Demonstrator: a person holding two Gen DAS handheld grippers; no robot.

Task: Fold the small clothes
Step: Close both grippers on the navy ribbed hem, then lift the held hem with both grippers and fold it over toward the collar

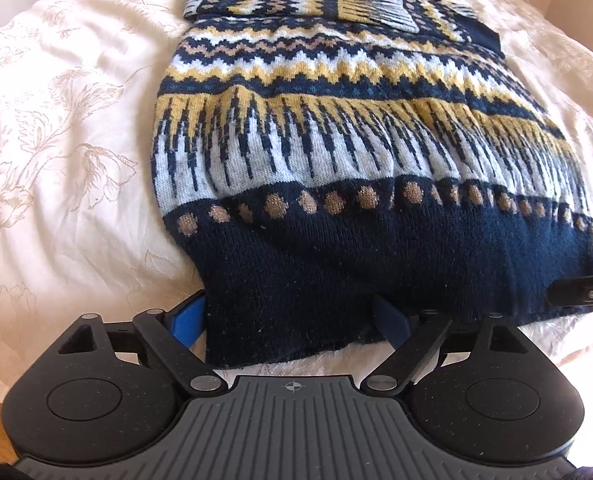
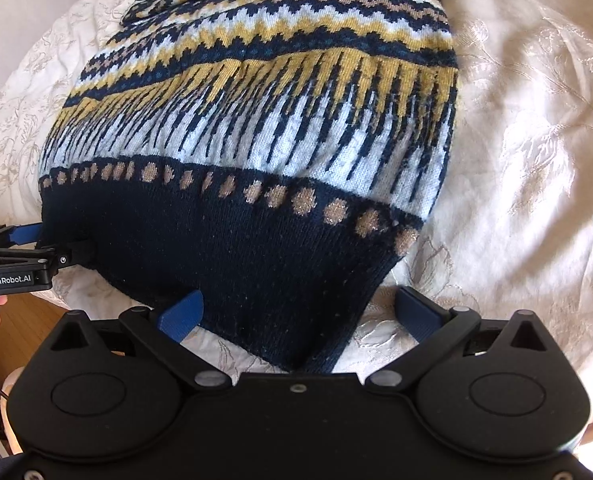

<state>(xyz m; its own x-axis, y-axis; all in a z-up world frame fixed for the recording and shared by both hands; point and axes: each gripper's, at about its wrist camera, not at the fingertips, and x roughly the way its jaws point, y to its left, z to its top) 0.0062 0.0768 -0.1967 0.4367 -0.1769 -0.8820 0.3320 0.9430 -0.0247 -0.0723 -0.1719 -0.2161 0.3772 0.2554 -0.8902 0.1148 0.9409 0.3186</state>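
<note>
a navy, yellow and white patterned sweater [image 1: 336,152] lies flat on a bed's cream floral bedspread [image 1: 56,140], sleeves folded across its far end. the left tongs [image 1: 292,316] and the right tongs [image 2: 296,312] are both spread wide, straddling the near navy hem at its corners.

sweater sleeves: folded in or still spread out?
Folded in. Both sleeves lie across the top of the sweater body, cuffs pointing inward, nothing sticking out onto the bedspread. Hem end not yet folded up.
</note>
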